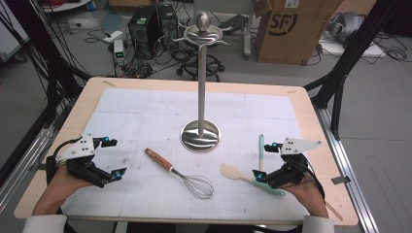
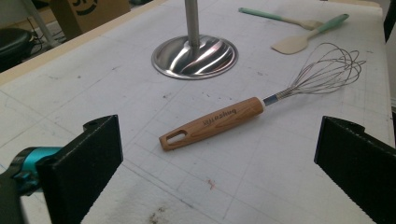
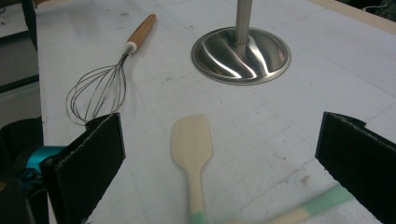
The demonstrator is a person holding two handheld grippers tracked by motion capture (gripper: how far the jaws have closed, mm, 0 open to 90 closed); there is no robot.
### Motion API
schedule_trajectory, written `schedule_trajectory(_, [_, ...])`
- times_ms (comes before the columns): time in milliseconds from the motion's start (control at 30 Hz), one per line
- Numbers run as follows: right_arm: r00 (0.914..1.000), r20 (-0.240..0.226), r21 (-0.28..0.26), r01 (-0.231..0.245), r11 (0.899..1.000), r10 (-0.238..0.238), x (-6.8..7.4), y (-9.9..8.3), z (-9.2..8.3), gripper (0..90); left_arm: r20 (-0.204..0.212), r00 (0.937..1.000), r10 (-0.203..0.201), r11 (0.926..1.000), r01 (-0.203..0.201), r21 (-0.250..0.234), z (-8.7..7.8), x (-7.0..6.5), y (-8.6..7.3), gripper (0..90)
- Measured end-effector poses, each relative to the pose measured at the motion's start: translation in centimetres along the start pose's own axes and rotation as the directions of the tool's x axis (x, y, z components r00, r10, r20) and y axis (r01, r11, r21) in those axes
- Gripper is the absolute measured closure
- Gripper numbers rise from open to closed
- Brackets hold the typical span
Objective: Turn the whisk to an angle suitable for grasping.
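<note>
Light wooden table (image 1: pixel 311 104), white gridded mat (image 1: pixel 145 116) covering most of top. On mat — polished steel stand with round base (image 1: pixel 200 136) at centre; wire whisk with wooden handle (image 1: pixel 179 173) in front; cream-bladed spatula with mint handle (image 1: pixel 245 177) and second mint-handled utensil (image 1: pixel 261 148) to right, crossing.

Whisk (image 2: pixel 261 100): wood handle w/ visible grain, satin-smooth, printed logo; thin shiny wire loops, prob steel. Stand (image 1: pixel 201 87): polished metal, mirror-glossy base w/ wavy reflections, pole more brushed. Spatula (image 3: pixel 192 154): matt cream blade, looks like silicone, mint handle. Second spatula (image 1: pixel 261 148): same matt look. Surface (image 1: pixel 301 104): pale wood edge, covered w/ matt white gridded mat (image 1: pixel 145 111), scuffed & smudgy. Tool pads (image 2: pixel 88 163): black, rough, foam-like.
</note>
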State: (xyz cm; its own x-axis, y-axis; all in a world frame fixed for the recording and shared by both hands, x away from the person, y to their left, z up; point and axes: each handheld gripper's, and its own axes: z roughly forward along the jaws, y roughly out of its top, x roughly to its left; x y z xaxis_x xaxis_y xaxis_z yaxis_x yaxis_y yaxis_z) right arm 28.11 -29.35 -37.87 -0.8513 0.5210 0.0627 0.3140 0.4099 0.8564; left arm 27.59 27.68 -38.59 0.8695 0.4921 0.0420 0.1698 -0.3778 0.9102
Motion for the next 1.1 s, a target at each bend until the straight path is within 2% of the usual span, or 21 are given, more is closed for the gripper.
schedule_trajectory(133, [1.0000,0.001,-0.011,-0.001,1.000,0.001,0.0,0.0,-0.3,0.2,0.001,0.9999,0.014,0.9999,-0.014,-0.002,0.0,-0.1,0.4,1.7])
schedule_trajectory(267, [1.0000,0.003,-0.015,-0.001,1.000,0.001,0.0,0.1,-0.6,0.2,0.022,0.9995,0.023,0.9997,-0.023,0.001,0.0,0.3,1.2,1.7])
schedule_trajectory(300, [1.0000,0.004,-0.015,0.000,1.000,0.000,0.0,0.1,-0.6,0.2,0.026,0.9993,0.025,0.9993,-0.026,0.026,0.1,0.6,1.8,1.7])
schedule_trajectory(367, [1.0000,0.003,-0.013,0.001,1.000,-0.001,0.1,0.1,-0.6,0.2,0.032,0.9990,0.031,0.9989,-0.032,0.035,0.1,0.8,2.2,1.7])
schedule_trajectory(400, [1.0000,0.005,-0.012,0.005,1.000,-0.005,0.1,0.1,-0.6,0.2,0.053,0.9974,0.048,0.9974,-0.051,0.051,0.3,1.1,2.9,1.7])
schedule_trajectory(533, [1.0000,0.004,-0.004,0.001,1.000,-0.001,0.1,0.1,-0.5,0.2,0.067,0.9958,0.062,0.9943,-0.067,0.082,0.7,1.5,3.9,1.7])
schedule_trajectory(600, [1.0000,0.006,-0.005,0.004,1.000,-0.004,0.2,0.1,-0.5,0.2,0.083,0.9926,0.088,0.9864,-0.099,0.131,1.4,2.1,4.8,1.7])
schedule_trajectory(633, [1.0000,0.004,-0.005,0.006,1.000,-0.006,0.2,0.1,-0.6,0.2,0.083,0.9926,0.088,0.9864,-0.099,0.131,1.4,2.1,4.8,1.7])
schedule_trajectory(700, [0.9999,0.001,-0.008,0.012,1.000,-0.012,0.2,0.1,-0.6,0.2,0.106,0.9892,0.102,0.9787,-0.119,0.168,2.3,2.4,5.7,1.7])
schedule_trajectory(733, [1.0000,0.003,-0.009,0.007,1.000,-0.007,0.3,0.1,-0.7,0.2,0.106,0.9892,0.102,0.9787,-0.119,0.168,2.3,2.4,5.7,1.7])
schedule_trajectory(867, [1.0000,0.007,-0.011,0.006,1.000,-0.006,0.2,0.1,-0.7,0.2,0.130,0.9853,0.111,0.9674,-0.137,0.213,3.6,2.6,6.7,1.7])
schedule_trajectory(1000, [1.0000,0.001,-0.006,0.009,1.000,-0.009,0.2,0.1,-0.6,0.2,0.164,0.9783,0.127,0.9573,-0.164,0.238,4.7,2.8,7.5,2.1])
schedule_trajectory(1033, [0.9999,0.001,-0.005,0.011,1.000,-0.011,0.2,0.2,-0.5,0.2,0.179,0.9735,0.143,0.9511,-0.185,0.248,5.1,2.9,8.0,3.5])
schedule_trajectory(1067, [0.9999,0.001,-0.007,0.015,1.000,-0.015,0.2,0.2,-0.5,0.2,0.179,0.9735,0.143,0.9511,-0.185,0.248,5.1,2.9,8.0,5.7])
schedule_trajectory(1100, [0.9999,0.001,-0.006,0.015,1.000,-0.015,0.2,0.2,-0.5,0.2,0.195,0.9692,0.150,0.9468,-0.198,0.254,5.4,3.0,8.4,8.4])
